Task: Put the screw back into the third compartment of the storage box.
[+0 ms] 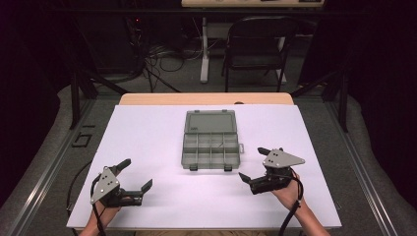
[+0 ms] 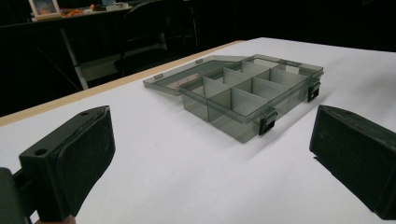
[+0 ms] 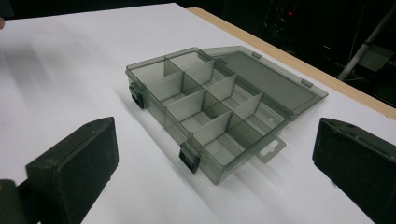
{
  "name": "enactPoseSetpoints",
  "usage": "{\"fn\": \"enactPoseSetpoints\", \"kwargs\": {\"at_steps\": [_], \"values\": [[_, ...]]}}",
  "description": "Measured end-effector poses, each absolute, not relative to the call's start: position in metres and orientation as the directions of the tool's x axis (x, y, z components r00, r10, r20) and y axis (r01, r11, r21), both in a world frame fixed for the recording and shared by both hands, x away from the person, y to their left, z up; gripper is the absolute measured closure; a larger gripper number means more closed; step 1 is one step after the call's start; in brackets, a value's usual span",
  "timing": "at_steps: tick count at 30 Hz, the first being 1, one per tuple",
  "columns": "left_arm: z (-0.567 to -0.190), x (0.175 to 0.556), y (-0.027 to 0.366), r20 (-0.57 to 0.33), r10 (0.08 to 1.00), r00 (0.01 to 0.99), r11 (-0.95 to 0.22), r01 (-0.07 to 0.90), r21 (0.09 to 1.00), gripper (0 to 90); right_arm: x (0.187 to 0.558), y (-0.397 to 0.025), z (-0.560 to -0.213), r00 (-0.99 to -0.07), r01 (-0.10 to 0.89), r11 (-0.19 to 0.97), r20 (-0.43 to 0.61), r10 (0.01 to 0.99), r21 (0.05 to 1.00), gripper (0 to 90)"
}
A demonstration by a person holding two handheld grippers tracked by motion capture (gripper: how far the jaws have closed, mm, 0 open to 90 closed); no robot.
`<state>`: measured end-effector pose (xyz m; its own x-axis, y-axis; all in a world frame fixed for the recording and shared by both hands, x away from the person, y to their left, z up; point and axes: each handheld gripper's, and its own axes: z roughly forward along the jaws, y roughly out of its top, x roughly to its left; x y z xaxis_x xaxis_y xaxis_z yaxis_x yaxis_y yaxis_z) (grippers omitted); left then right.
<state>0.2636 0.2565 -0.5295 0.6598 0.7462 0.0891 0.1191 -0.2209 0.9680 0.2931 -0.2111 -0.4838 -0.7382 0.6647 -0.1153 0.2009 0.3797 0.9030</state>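
With both grippers, left [image 1: 132, 173] and right [image 1: 254, 164], spread wide, approach the smoky translucent plastic compartment box [image 1: 210, 150] squarely, taking its flat-lying hinged lid [image 1: 210, 121] by the edge.

A black folding chair [image 1: 255, 46] stands on the grey floor [image 1: 187, 78] just beyond the white worktop [image 1: 147, 147]; tangled cables [image 1: 162, 61] lie left of the chair, darkness around.
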Motion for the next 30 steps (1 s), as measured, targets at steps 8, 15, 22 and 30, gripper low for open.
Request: {"fn": "enactPoseSetpoints", "kwargs": {"at_steps": [8,15,22,30], "values": [[-0.530,0.264,0.256,0.092,0.743,0.663,-0.224,0.117,0.968,0.1,0.282,-0.223,-0.496,-0.733,0.202,0.360,-0.103,0.673,0.911,0.0],[-0.530,0.262,0.257,0.087,0.740,0.667,-0.224,0.123,0.967,0.1,0.273,-0.234,-0.503,-0.705,0.196,0.342,-0.110,0.700,0.919,0.0],[-0.530,0.262,0.257,0.086,0.740,0.668,-0.223,0.122,0.967,0.1,0.272,-0.238,-0.508,-0.684,0.213,0.342,-0.110,0.721,0.915,0.0],[-0.531,0.263,0.256,0.083,0.742,0.665,-0.223,0.127,0.967,0.1,0.270,-0.236,-0.509,-0.696,0.197,0.353,-0.123,0.707,0.915,0.0]]}}
